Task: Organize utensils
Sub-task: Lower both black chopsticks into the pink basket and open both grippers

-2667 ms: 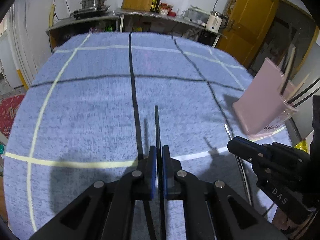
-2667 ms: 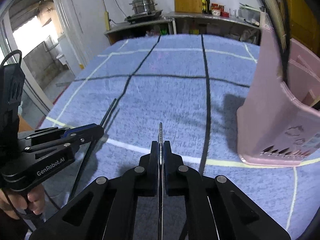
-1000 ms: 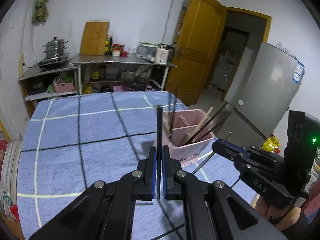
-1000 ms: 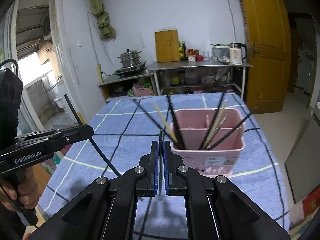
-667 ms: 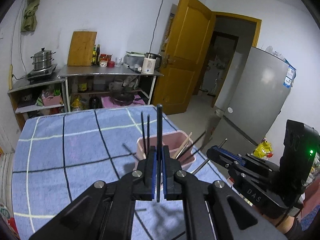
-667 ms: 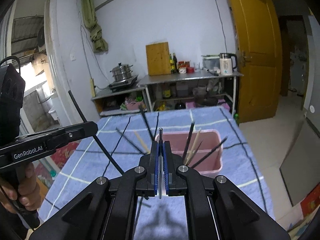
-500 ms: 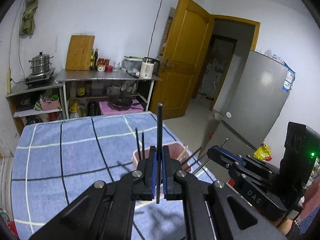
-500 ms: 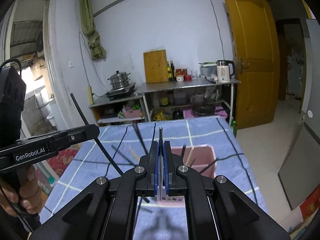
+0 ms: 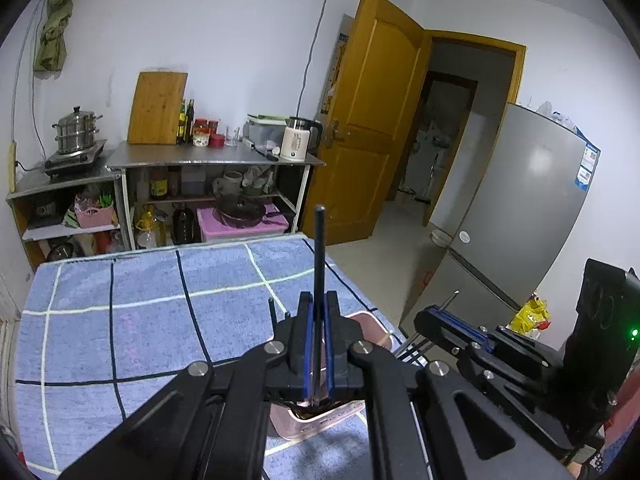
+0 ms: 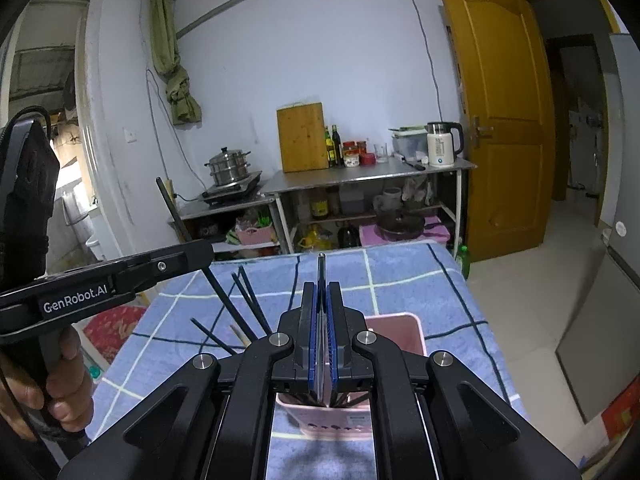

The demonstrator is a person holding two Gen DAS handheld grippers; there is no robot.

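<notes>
Utensils are split between the two tools and a pink plastic utensil holder (image 10: 400, 326) standing on the blue checked tablecloth (image 9: 140, 320). The left gripper (image 9: 316, 344) is clamped on a thin black chopstick (image 9: 319, 256) that points up and away from it, directly above the holder (image 9: 320, 420). The right gripper (image 10: 319, 336) pinches a slim silver metal chopstick (image 10: 321, 276) in the same upright way, also over the holder. Several dark chopsticks (image 10: 248, 300) lean out of the holder's left side. A person's hand (image 10: 60, 392) grips the left tool's handle.
</notes>
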